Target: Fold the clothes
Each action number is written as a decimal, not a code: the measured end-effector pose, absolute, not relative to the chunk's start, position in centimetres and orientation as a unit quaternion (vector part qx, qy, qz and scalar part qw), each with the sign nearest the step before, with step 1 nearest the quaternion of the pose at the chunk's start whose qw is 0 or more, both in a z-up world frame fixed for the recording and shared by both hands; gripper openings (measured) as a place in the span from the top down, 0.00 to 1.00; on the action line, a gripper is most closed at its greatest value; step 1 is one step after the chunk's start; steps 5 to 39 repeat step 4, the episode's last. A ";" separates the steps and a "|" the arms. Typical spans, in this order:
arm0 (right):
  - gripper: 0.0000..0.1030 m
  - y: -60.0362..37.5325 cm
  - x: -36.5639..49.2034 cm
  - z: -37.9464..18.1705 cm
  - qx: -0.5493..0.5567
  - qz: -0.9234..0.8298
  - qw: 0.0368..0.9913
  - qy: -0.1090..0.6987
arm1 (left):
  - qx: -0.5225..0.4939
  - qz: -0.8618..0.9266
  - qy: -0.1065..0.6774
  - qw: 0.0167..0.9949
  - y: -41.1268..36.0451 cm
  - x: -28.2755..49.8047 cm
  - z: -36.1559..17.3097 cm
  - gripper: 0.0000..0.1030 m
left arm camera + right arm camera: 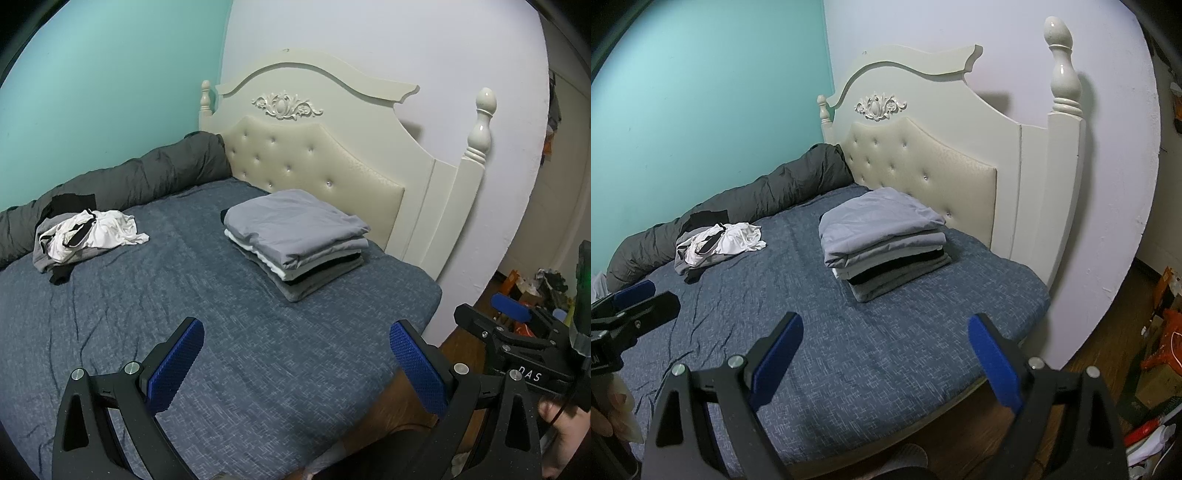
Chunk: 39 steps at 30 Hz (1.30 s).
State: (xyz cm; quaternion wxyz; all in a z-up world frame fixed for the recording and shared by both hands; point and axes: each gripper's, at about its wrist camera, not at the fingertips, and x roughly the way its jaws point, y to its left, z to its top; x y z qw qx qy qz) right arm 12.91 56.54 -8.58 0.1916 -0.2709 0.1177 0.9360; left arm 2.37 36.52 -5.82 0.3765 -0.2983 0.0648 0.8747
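Both claws hung wide w/ nothing held: left claw [295, 365], right claw [886, 362]. Unfolded pile [88, 236] lay far-left on bed [221, 332], nearer left claw; folded stack [295, 240] ahead.

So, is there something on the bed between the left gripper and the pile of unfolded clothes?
Nothing visible: only bare blue bedsheet lies between the open left gripper and the unfolded pile. The folded stack sits off to the right.
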 end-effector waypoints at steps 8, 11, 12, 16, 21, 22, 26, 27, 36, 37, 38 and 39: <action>0.11 56.6 12.9 -8.6 -0.271 0.936 0.192 0.118 | -0.299 0.874 0.066 0.377 36.6 2.4 -5.7 0.00; 0.11 56.6 12.9 -8.6 -0.271 0.936 0.192 0.118 | -0.299 0.874 0.066 0.377 36.6 2.4 -5.7 0.00; 0.11 56.6 12.9 -8.6 -0.271 0.936 0.192 0.118 | -0.299 0.874 0.066 0.377 36.6 2.4 -5.7 0.00; 0.11 56.6 12.9 -8.6 -0.271 0.936 0.192 0.118 | -0.299 0.874 0.066 0.377 36.6 2.4 -5.7 0.00; 0.11 56.6 12.9 -8.6 -0.271 0.936 0.192 0.118 | -0.299 0.874 0.066 0.377 36.6 2.4 -5.7 0.00; 0.11 56.6 12.9 -8.6 -0.271 0.936 0.192 0.118 | -0.299 0.874 0.066 0.377 36.6 2.4 -5.7 0.00; 0.11 56.6 12.9 -8.6 -0.271 0.936 0.192 0.118 | -0.299 0.874 0.066 0.377 36.6 2.4 -5.7 0.00; 0.11 56.6 12.9 -8.6 -0.271 0.936 0.192 0.118 | -0.299 0.874 0.066 0.377 36.6 2.4 -5.7 0.00; 0.11 56.6 12.9 -8.6 -0.271 0.936 0.192 0.118 | -0.299 0.874 0.066 0.377 36.6 2.4 -5.7 0.00; 0.11 56.6 12.9 -8.6 -0.271 0.936 0.192 0.118 | -0.299 0.874 0.066 0.377 36.6 2.4 -5.7 0.00; 0.11 56.6 12.9 -8.6 -0.271 0.936 0.192 0.118 | -0.299 0.874 0.066 0.377 36.6 2.4 -5.7 0.00; 0.11 56.6 12.9 -8.6 -0.271 0.936 0.192 0.118 | -0.299 0.874 0.066 0.377 36.6 2.4 -5.7 0.00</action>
